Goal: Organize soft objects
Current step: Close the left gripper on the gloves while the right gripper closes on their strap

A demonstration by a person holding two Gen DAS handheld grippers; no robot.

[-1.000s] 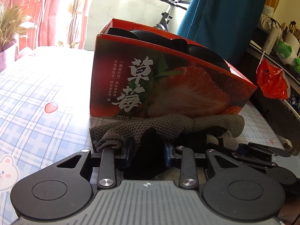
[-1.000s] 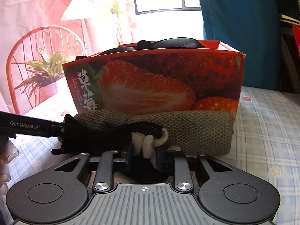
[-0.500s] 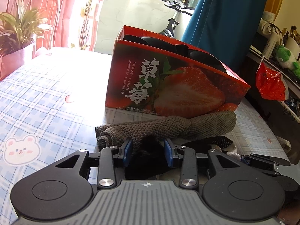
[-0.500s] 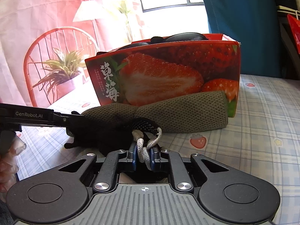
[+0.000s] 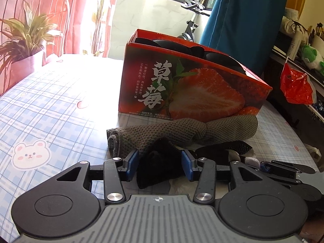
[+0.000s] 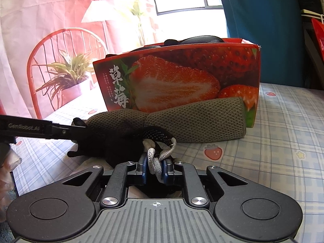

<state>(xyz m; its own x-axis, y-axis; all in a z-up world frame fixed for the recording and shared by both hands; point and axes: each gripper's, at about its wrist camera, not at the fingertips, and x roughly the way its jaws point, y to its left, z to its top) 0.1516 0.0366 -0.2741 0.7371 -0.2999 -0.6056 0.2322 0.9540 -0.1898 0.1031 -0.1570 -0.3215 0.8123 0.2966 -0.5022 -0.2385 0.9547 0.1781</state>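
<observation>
In the left wrist view, the plant (image 5: 26, 38) sits at upper left, and it has slid into frame over the last second as both grippers drew back from the strawberry box (image 5: 188, 89), which now looks smaller at centre. Below it the grey knitted cloth (image 5: 182, 131) lies along the box's foot on the checked tablecloth (image 5: 50, 109). At lower centre the left gripper (image 5: 160, 162) has its jaws spread around one end of the black sock (image 5: 160, 166); whether they truly pinch it I cannot tell. In the right wrist view, the right gripper (image 6: 155, 166), lower centre, has closed tight on the sock's grey-white cuff (image 6: 155, 160). The sock seems stretched between both, probably ready for folding or boxing.
</observation>
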